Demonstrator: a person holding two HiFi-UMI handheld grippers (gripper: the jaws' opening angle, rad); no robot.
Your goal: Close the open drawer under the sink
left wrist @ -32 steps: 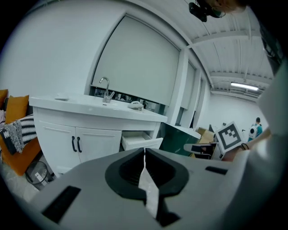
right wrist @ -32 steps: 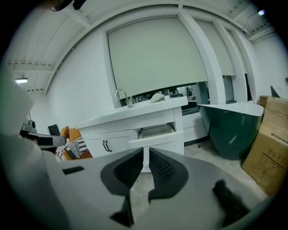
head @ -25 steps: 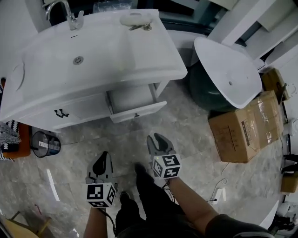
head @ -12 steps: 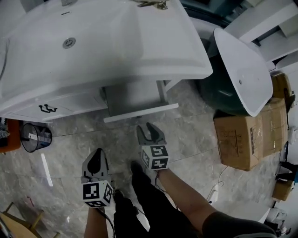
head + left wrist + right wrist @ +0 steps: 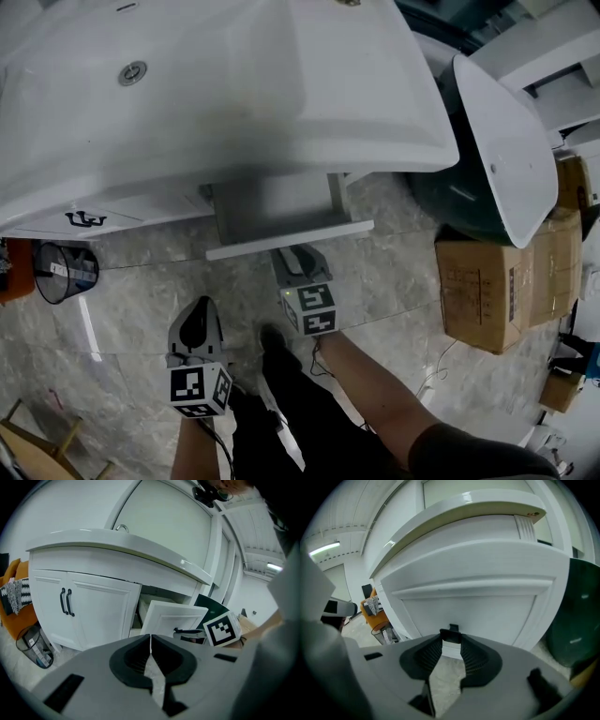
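Note:
The white vanity with its sink (image 5: 187, 103) has one drawer (image 5: 281, 208) pulled out, its front panel (image 5: 291, 240) facing me. My right gripper (image 5: 298, 262) is right at that panel. In the right gripper view the drawer front (image 5: 473, 611) fills the frame and its small black handle (image 5: 452, 633) sits just at the tips of my right gripper (image 5: 451, 644), whose jaws are closing with a gap still between them. My left gripper (image 5: 197, 324) hangs lower left above the floor, jaws shut and empty (image 5: 150, 638), facing the drawer front (image 5: 172, 619).
A wire bin (image 5: 64, 270) stands left of the vanity by the closed cabinet doors (image 5: 89, 611). To the right are a dark green tub (image 5: 459, 202) with a white basin (image 5: 506, 141) leaning on it, and cardboard boxes (image 5: 497, 281). My shoe (image 5: 272, 339) is on the marble floor.
Both grippers have dropped and moved toward the vanity. The right gripper has come up to the drawer front, and its jaws now stand wider apart.

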